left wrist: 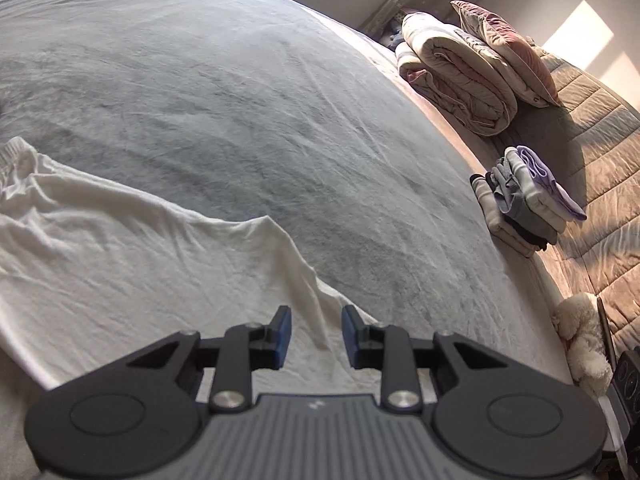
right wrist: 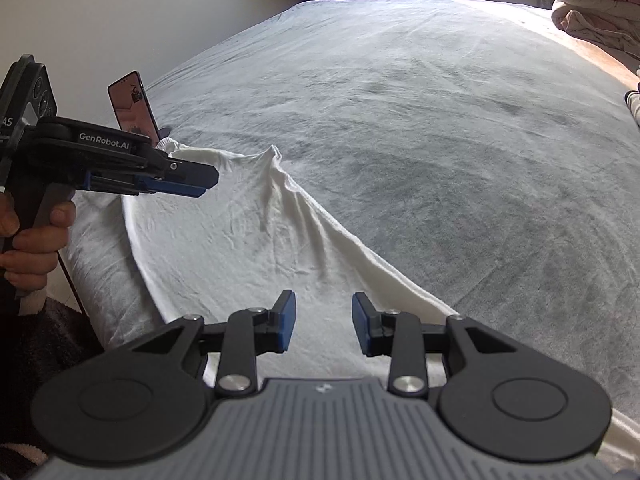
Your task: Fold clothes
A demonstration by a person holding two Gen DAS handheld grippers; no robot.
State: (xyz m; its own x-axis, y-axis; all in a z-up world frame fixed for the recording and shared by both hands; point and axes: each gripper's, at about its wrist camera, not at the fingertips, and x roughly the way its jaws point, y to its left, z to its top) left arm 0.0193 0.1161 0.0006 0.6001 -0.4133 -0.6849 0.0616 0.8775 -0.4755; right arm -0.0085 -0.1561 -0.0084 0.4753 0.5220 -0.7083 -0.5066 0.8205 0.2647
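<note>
While both tools hang just above the cloth with nothing between their pads, the fold looks to be between grips. The left gripper [left wrist: 312,334], at the bottom centre of its own view, has its blue pads spread a little apart and bare; the same tool shows from the side at the middle left of the right wrist view, gripped by a hand [right wrist: 34,240]. The right gripper [right wrist: 324,326], low in the centre of its frame, likewise stands parted and holds nothing. Under both lies the white garment [right wrist: 240,240], spread over the lower left of each view on the grey bedspread [left wrist: 240,100], with a ridge of bunched cloth running from mid-frame down toward the right gripper (so it isn't flat yet). Off at the right edge of the left wrist view sits a stack of folded clothes [left wrist: 524,200], and above it a rolled quilt [left wrist: 456,80]. My guess: the next move calls for pinching two edge points, pulling the ridge smooth, then folding it over.
</note>
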